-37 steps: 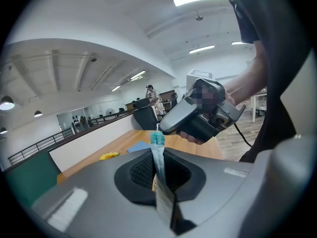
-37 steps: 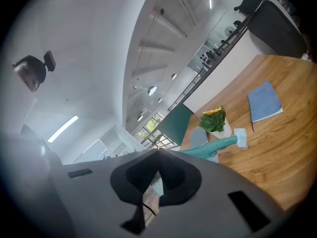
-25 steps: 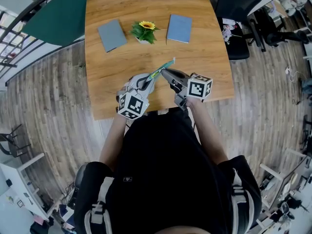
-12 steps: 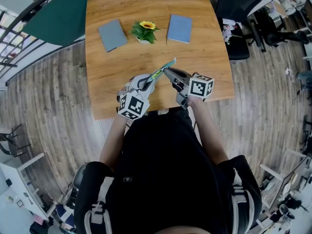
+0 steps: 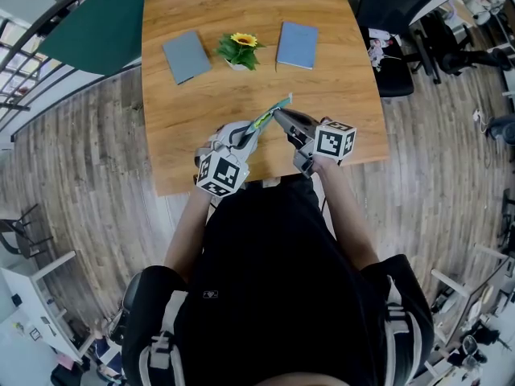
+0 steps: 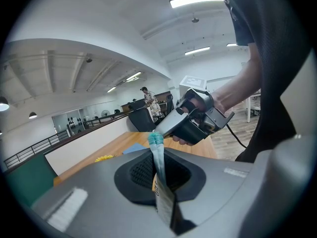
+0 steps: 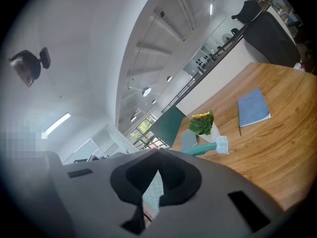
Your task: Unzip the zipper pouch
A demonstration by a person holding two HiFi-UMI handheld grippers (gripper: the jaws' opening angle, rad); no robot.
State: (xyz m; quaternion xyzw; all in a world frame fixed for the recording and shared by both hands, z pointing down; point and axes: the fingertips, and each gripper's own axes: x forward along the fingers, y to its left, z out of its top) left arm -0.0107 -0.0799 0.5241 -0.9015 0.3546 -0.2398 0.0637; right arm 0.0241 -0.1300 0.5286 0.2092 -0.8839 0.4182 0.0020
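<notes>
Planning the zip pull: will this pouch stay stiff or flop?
Probably floppy: the pouch looks thin and flat where the left tool pinches it. Likely light: only that pinch and the right tool carry it. It may sag unless kept taut.

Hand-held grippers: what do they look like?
The left hand-held gripper and right hand-held gripper are grey and tapered, each bearing a white cube with black square markers. A black cable trails from the right one. The person wears a black top.
</notes>
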